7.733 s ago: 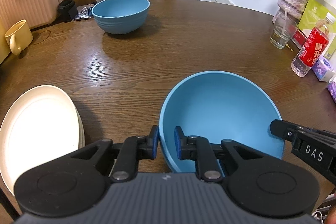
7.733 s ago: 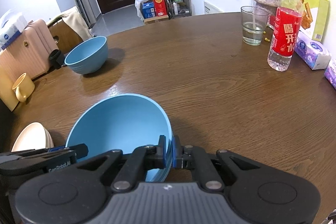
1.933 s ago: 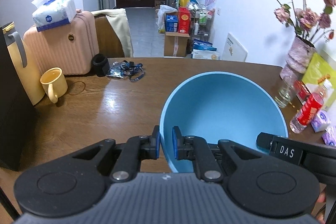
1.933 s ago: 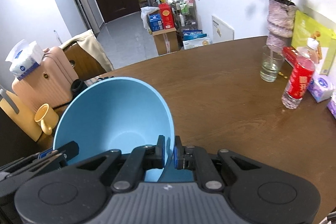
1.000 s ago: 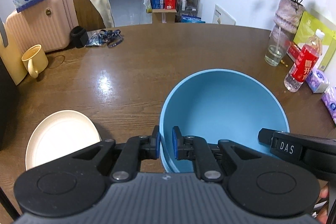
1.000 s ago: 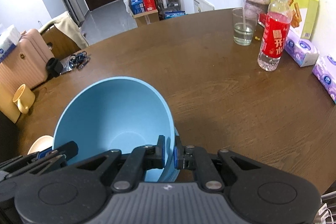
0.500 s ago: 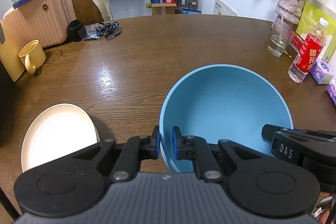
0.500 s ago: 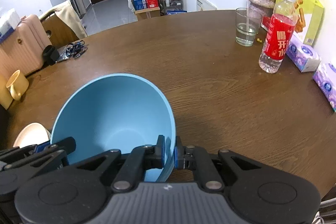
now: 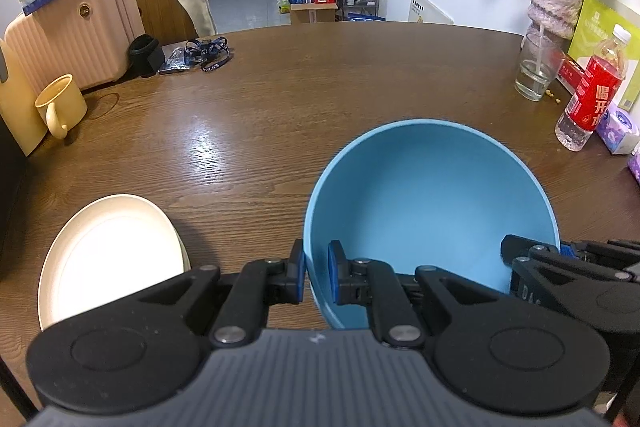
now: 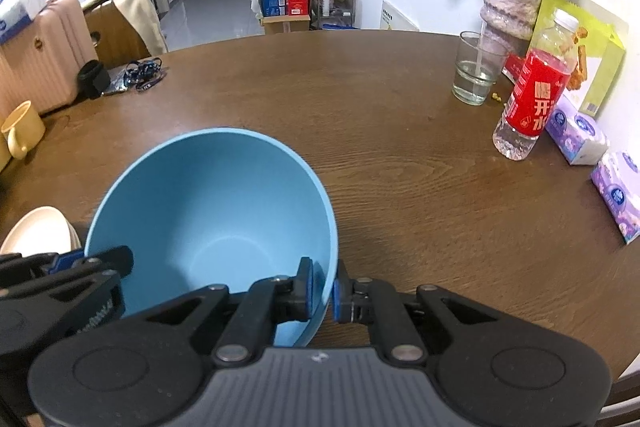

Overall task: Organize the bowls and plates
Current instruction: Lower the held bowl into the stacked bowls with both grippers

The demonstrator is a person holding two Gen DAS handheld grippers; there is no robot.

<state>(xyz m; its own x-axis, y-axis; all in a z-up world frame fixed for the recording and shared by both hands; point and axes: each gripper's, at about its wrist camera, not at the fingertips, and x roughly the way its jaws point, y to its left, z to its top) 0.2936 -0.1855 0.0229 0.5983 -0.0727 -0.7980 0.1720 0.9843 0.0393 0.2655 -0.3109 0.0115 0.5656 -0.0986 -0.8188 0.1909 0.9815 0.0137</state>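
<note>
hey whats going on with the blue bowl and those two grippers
A person is holding a blue bowl over the wooden table with two handheld grippers. The left gripper is clamped on the rim on one side and the right gripper on the opposite side. A cream plate lies on the table just to the left of the bowl. A yellow mug, a glass and a red-labelled bottle stand further off.

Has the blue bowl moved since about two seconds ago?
Yes. The blue bowl has come down and nearer: in the left wrist view it hid the table's far edge then; now it sits well below it, beside the plate.
</note>
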